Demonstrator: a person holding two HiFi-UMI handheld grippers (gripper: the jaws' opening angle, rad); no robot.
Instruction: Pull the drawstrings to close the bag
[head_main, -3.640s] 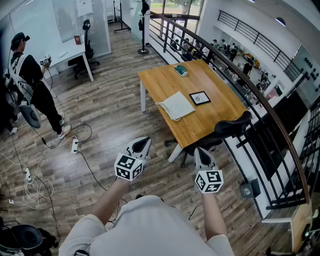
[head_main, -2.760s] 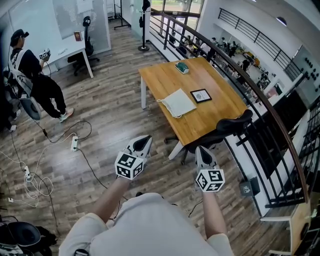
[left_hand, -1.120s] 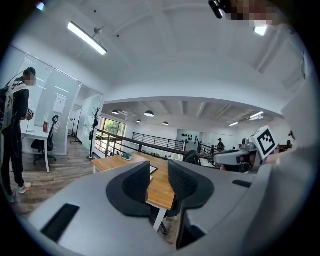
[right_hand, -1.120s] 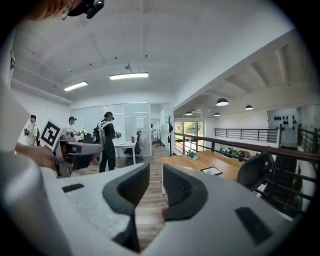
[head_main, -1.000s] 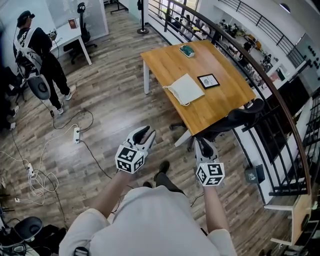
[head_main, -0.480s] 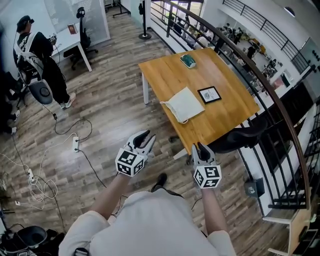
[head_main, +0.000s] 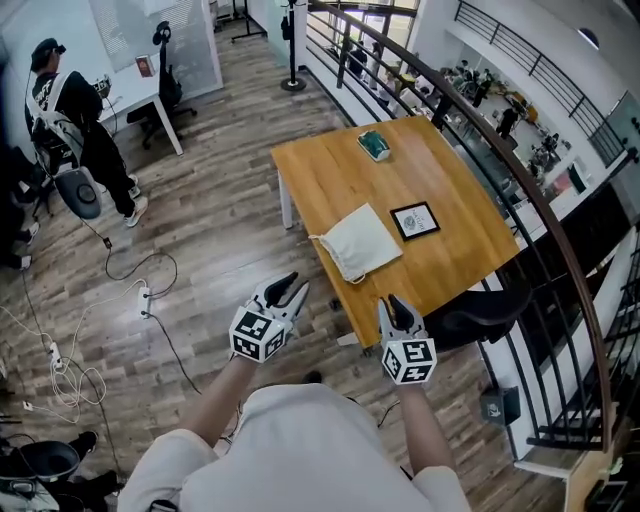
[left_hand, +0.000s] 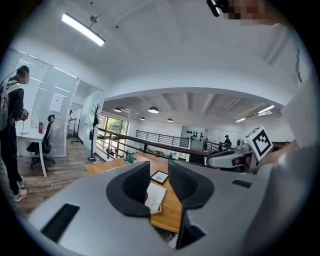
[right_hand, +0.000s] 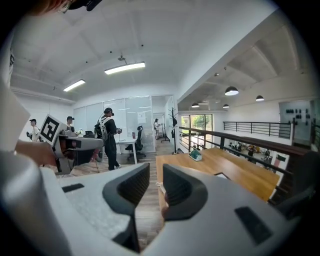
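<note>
A flat white drawstring bag (head_main: 360, 241) lies on the wooden table (head_main: 330, 165), its cord looped at the near left corner. It shows small between the jaws in the left gripper view (left_hand: 154, 198). My left gripper (head_main: 291, 290) is held in the air short of the table's near corner, jaws apart with nothing between them. My right gripper (head_main: 397, 309) hovers just before the table's near edge, open and empty too; in the right gripper view (right_hand: 155, 189) its jaws frame the floor and the table edge.
A black-framed picture (head_main: 415, 220) and a green object (head_main: 375, 145) lie on the table. A black office chair (head_main: 480, 313) stands at its right near edge. A railing (head_main: 520, 190) runs behind. Cables (head_main: 110, 300) trail on the floor; a person (head_main: 75, 110) stands far left.
The view has advanced toward the table; the bag and table now sit closer to both grippers. Both grippers keep their jaws as they were.
</note>
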